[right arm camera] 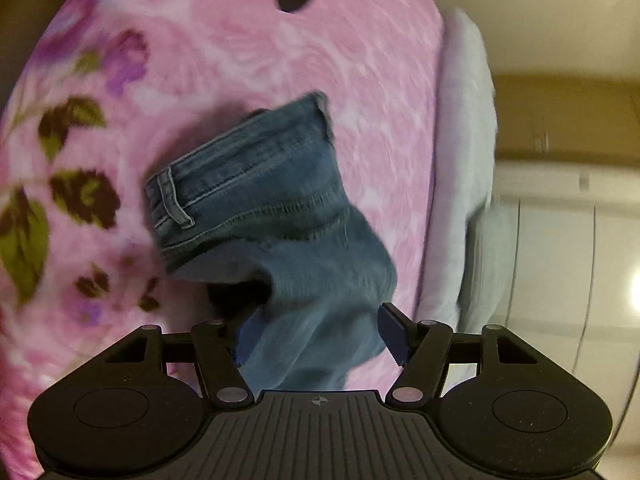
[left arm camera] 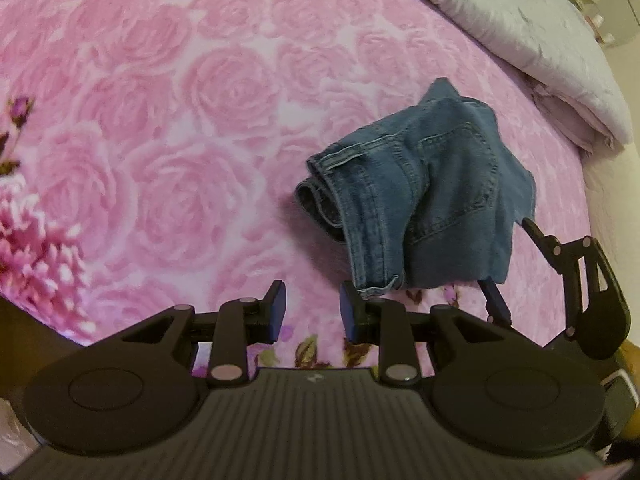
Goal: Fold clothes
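A pair of blue jeans (left arm camera: 424, 196), folded into a compact bundle, is seen in the right half of the left wrist view, lying on a pink rose-patterned blanket (left arm camera: 200, 120). A back pocket faces up, and the rolled waistband with a belt loop is turned toward the left of that frame. A hem corner of the denim reaches down to the right finger of the left gripper (left arm camera: 312, 312), and it cannot be told whether the two touch. The jaws of the left gripper are parted, and only blanket is seen in the gap between the blue pads.

In the right wrist view the jeans (right arm camera: 272, 216) fill the centre of the frame, the waistband and belt loop at centre left. The lower part of the denim runs down between the fingers of the right gripper (right arm camera: 320, 338), whose jaws stand wide apart; the left pad is partly covered by the cloth, while the right pad stands clear of it at its edge. The picture is blurred there, so contact on the left pad cannot be judged.

The right gripper (left arm camera: 516, 264) is also seen at the right edge of the left wrist view, its fingers spread at the lower right edge of the jeans.

A grey quilt (left arm camera: 520, 28) is bunched along the upper right of the left wrist view, and appears as a pale strip (right arm camera: 464, 160) right of centre in the right wrist view.
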